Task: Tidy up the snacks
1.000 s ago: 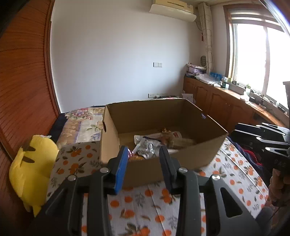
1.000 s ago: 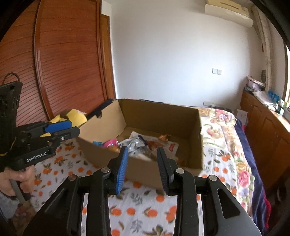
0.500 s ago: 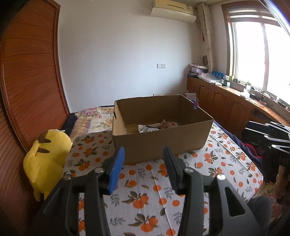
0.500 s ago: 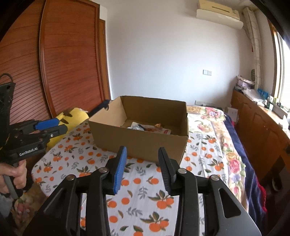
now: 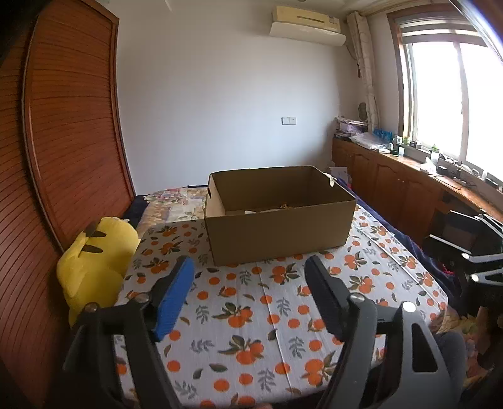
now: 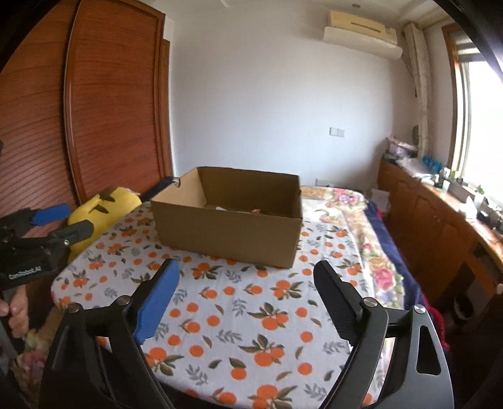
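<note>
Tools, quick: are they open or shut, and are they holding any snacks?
Left tool: open, holding nothing.
Right tool: open, holding nothing.

Big wooden slatted wardrobe (image 5: 63, 151) takes up the whole left side. A yellow plush toy (image 5: 94, 261) is slumped right up against it, at the edge of the orange-print tablecloth (image 5: 251, 314). Across the room from the wardrobe: a bright window (image 5: 456, 103) above long wooden cabinets (image 5: 393, 185), cluttered on top, with an air conditioner (image 5: 306, 22) high on the white wall.

1 cardboard box (image 5: 278, 220) (open top), 1 yellow plush (image 5: 94, 264), 2 grippers (image 5: 250, 295)
</note>
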The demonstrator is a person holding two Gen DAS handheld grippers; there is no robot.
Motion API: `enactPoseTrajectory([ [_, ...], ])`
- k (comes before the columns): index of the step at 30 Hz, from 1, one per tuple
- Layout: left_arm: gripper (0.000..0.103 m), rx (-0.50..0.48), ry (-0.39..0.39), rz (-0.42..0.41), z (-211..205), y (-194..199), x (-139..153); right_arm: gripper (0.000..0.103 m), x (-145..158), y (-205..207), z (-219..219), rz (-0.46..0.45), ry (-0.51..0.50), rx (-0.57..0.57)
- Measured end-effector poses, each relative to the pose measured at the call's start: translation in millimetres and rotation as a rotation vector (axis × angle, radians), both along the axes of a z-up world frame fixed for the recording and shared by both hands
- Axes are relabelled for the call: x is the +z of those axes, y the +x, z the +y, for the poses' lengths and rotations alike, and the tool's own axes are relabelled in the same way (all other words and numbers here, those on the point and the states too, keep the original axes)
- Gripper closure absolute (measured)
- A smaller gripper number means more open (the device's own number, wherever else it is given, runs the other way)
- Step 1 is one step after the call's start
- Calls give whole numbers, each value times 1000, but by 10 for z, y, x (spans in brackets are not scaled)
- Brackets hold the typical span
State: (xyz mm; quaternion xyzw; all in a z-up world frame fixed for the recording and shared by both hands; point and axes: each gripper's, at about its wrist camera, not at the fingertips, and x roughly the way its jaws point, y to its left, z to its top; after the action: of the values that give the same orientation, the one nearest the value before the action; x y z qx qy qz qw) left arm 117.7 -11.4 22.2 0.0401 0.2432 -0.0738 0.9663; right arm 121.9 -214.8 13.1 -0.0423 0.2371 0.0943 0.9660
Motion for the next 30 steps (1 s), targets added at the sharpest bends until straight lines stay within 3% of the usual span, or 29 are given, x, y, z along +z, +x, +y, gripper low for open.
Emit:
enactPoseTrajectory([
  [3,19,17,-1,-4,4,-121,1,1,-15,-140,-11,-8,15,-7],
  [9,0,49,33,-42,21,-322,-22,0,-77,-278,28,-5,-4,-34],
  [30,0,81,14,-33,21,-507,-127,0,-105,-452,7,-37,21,-90],
])
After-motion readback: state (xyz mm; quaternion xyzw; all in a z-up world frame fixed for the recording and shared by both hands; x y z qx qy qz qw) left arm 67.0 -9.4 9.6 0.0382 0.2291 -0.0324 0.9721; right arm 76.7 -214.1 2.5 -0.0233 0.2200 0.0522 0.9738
